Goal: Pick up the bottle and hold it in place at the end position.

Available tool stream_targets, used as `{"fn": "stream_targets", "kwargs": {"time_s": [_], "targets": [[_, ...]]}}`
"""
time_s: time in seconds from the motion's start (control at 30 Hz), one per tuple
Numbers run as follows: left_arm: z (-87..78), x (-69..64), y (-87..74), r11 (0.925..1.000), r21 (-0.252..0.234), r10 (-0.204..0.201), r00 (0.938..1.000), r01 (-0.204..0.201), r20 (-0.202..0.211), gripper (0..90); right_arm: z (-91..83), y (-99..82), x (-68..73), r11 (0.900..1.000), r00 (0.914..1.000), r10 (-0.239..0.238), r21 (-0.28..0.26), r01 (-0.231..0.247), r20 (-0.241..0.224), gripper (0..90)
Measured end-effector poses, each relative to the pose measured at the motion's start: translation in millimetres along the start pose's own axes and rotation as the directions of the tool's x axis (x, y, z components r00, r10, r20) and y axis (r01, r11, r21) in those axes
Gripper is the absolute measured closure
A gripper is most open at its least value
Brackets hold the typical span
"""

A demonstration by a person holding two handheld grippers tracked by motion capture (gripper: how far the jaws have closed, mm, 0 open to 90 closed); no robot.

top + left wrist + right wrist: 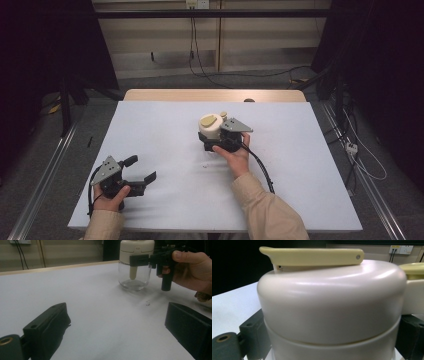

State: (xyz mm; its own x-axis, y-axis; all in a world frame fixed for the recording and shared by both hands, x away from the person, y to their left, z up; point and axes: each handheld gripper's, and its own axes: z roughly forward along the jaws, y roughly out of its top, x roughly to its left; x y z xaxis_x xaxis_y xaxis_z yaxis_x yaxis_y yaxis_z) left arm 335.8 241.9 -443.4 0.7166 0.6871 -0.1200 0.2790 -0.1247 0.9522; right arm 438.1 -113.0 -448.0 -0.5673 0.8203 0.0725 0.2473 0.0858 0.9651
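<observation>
Near left gripper [142, 170] idle, jaws wide apart; right gripper [216, 141] clamped around cream-lidded glass jar [211, 127] at centre, lid unopened.

A lab recording bay.
Black curtains flank the white-covered counter [150, 130]; behind it cables [200, 65] hang from a wall socket [197, 4].
</observation>
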Motion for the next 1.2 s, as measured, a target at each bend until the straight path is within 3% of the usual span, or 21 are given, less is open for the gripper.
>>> {"fn": "stream_targets", "kwargs": {"time_s": [0.57, 0.8, 1.0, 1.2], "targets": [[1.0, 0.0, -0.5, 1.0, 0.006, 0.002, 1.0, -0.002, -0.003, 4.5, 5.6, -4.3, 3.4, 0.9996, 0.9999, -0.003, 0.027, 0.004, -0.016, 6.9], [1.2, -0.4, -0.3, 1.0, 0.004, 0.003, 1.0, -0.003, -0.004, 4.5, 4.0, -4.5, 0.0, 0.999, 0.9994, 0.022, 0.039, -0.021, -0.025, 6.8], [2.4, 0.1, -0.8, 1.0, 0.007, 0.007, 1.0, -0.007, -0.006, 4.5, 1.3, -3.8, 1.3, 0.998, 0.9997, 0.008, 0.063, -0.007, -0.024, 6.6], [3.6, -1.0, -0.5, 0.9999, 0.014, 0.008, 1.0, -0.008, -0.005, 4.5, -1.7, -4.8, -2.0, 0.9963, 0.9989, 0.036, 0.079, -0.034, -0.032, 6.3]]}}
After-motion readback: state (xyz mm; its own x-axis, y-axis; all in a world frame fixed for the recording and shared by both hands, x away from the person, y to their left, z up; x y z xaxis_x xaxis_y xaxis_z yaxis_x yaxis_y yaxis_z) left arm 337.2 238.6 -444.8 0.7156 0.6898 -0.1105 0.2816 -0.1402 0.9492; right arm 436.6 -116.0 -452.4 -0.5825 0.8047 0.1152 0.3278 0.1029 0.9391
